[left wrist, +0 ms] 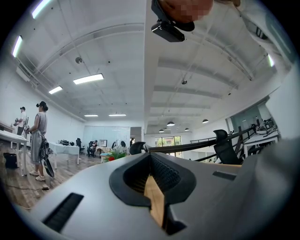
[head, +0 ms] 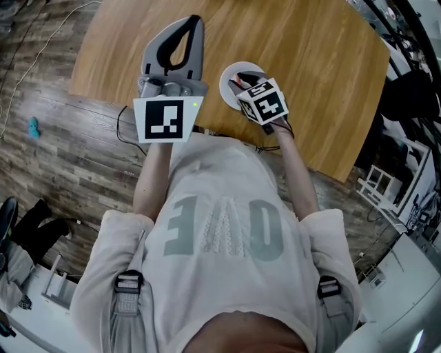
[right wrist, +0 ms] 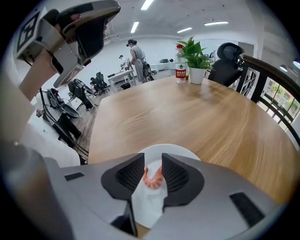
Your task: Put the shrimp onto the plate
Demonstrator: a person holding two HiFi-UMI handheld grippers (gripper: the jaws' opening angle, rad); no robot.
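Right gripper (right wrist: 152,158) fingers pinch the pink shrimp (right wrist: 153,178) between their dark pads, directly over the white plate (right wrist: 182,151), which sits near the wooden bench's (right wrist: 197,117) edge. Left gripper (left wrist: 151,160) points up toward the ceiling, its fingers pressed together on nothing.

A pale short-sleeved T-shirt (head: 220,231) with grey lettering is worn, crossed by grey harness straps (head: 127,310) with black buckles (head: 129,281). The left gripper (head: 195,21) and right gripper (right wrist: 153,164) are cased in smooth light-grey shells, and the jaws are lined inside with black ribbed pads (right wrist: 129,174). Behind each gripper's jaws a white cube (head: 162,120) printed with black square markers is mounted, and a thin black cable (head: 118,127) is seen at the rear.
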